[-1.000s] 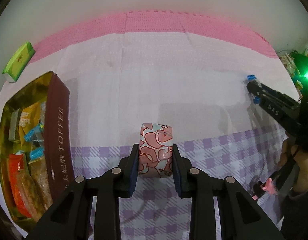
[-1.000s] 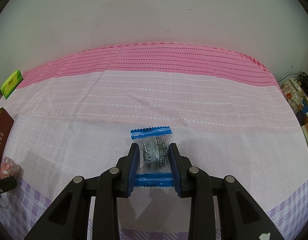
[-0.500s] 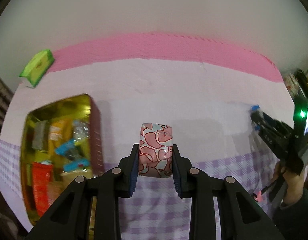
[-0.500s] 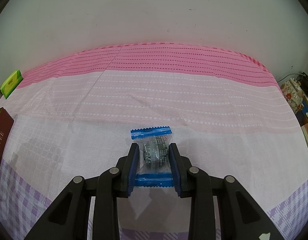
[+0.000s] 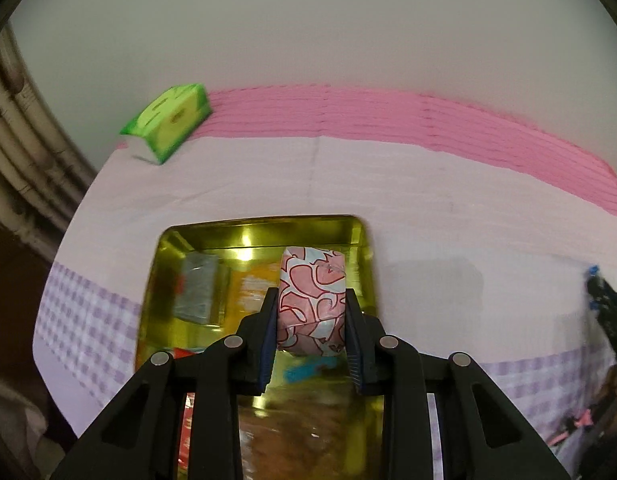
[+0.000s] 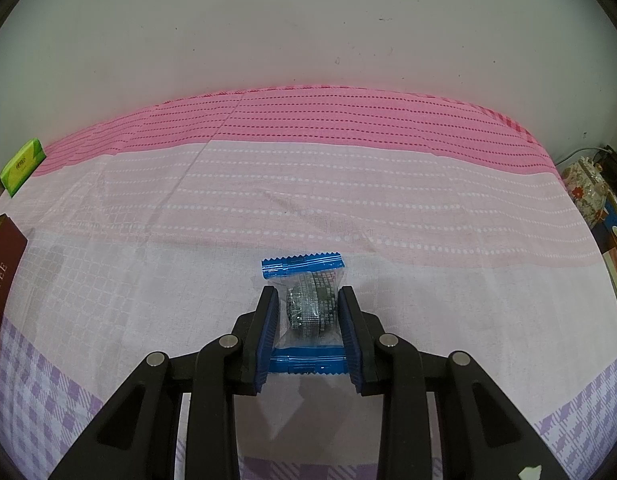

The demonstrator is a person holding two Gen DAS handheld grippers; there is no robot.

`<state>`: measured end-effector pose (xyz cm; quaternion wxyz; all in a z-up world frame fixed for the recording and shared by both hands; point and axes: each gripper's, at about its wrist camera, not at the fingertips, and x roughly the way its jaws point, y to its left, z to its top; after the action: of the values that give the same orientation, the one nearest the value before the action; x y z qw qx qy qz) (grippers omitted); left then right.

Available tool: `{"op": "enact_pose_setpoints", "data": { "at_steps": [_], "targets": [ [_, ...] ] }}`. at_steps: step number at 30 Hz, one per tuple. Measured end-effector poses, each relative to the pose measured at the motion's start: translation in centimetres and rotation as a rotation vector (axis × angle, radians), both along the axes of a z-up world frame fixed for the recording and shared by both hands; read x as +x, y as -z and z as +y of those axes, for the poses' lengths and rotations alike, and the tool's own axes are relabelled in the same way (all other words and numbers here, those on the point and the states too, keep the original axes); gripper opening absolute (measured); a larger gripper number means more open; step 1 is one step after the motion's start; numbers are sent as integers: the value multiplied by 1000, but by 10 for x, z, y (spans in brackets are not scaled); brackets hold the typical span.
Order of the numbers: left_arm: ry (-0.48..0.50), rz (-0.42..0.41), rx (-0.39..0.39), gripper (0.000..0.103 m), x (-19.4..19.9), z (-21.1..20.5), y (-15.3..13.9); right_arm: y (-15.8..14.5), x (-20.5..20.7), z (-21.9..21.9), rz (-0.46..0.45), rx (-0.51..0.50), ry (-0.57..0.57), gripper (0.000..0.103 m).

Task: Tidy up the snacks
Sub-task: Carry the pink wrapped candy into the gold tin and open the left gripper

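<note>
My left gripper [image 5: 311, 312] is shut on a pink and white patterned snack pack [image 5: 312, 300] and holds it above the open gold toffee tin [image 5: 264, 226], which holds several wrapped snacks. My right gripper [image 6: 307, 312] is shut on a clear snack pack with blue ends [image 6: 308, 304], low over the pink and white tablecloth [image 6: 348, 200]. The tin's brown side [image 6: 4, 280] shows at the left edge of the right wrist view. The right gripper [image 5: 606, 312] also shows blurred at the right edge of the left wrist view.
A green tissue pack [image 5: 168, 122] lies at the back left by the wall; it also shows in the right wrist view [image 6: 22, 166]. Floral items [image 6: 588, 192] stand off the table's right end. Pipes [image 5: 16, 148] run at the far left.
My left gripper has swung left with the pink snack pack, from over the cloth beside the tin to above the tin. My right gripper has stayed still, shut on its pack.
</note>
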<state>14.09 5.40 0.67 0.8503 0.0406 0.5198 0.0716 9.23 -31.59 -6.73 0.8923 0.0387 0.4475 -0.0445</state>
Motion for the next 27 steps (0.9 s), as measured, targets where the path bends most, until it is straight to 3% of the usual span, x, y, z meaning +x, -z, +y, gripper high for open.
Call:
{"op": "enact_pose_setpoints", "data": {
  "at_steps": [9, 14, 27],
  "targets": [
    [-37, 57, 53, 30, 7, 30, 28, 0, 0, -1, 1, -2, 3, 31],
    [-25, 48, 68, 30, 7, 33, 32, 1, 0, -1, 1, -3, 3, 32],
    [-28, 86, 15, 31, 5, 48, 39, 0, -1, -6, 3, -7, 11, 37]
  ]
}}
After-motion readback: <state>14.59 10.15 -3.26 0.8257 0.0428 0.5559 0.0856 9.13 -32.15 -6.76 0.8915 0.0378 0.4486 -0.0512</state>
